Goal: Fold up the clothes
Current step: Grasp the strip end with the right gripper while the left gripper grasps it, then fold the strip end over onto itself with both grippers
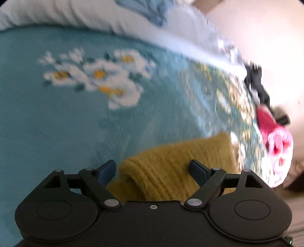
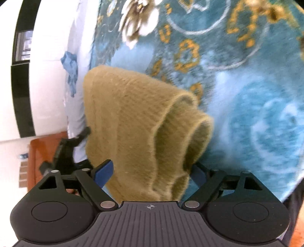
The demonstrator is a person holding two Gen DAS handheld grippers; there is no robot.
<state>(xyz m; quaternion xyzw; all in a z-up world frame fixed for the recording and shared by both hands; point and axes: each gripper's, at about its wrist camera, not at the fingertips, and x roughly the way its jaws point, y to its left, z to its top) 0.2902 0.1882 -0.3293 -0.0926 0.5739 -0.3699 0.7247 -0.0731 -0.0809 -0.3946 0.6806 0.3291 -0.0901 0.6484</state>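
Note:
A mustard-yellow knit garment (image 1: 171,163) lies bunched on a teal floral blanket (image 1: 57,123). My left gripper (image 1: 152,170) is open, its blue pads (image 1: 106,171) spread wide, and the knit fills the gap between them. In the right wrist view the same garment (image 2: 133,123) shows several rounded folds. My right gripper (image 2: 151,172) is open too, with the folded edge between its fingers and partly covering the right pad (image 2: 198,172). The right gripper (image 1: 256,89) appears at the far right of the left view, and the left gripper (image 2: 66,150) sits at the knit's left edge.
A white sheet or pillow (image 1: 95,17) with a light blue cloth (image 1: 150,11) on it borders the blanket. A red and white sleeve (image 1: 273,136) is behind the right gripper. Brown wooden furniture (image 2: 38,152) and a dark frame (image 2: 20,76) stand beyond the bed.

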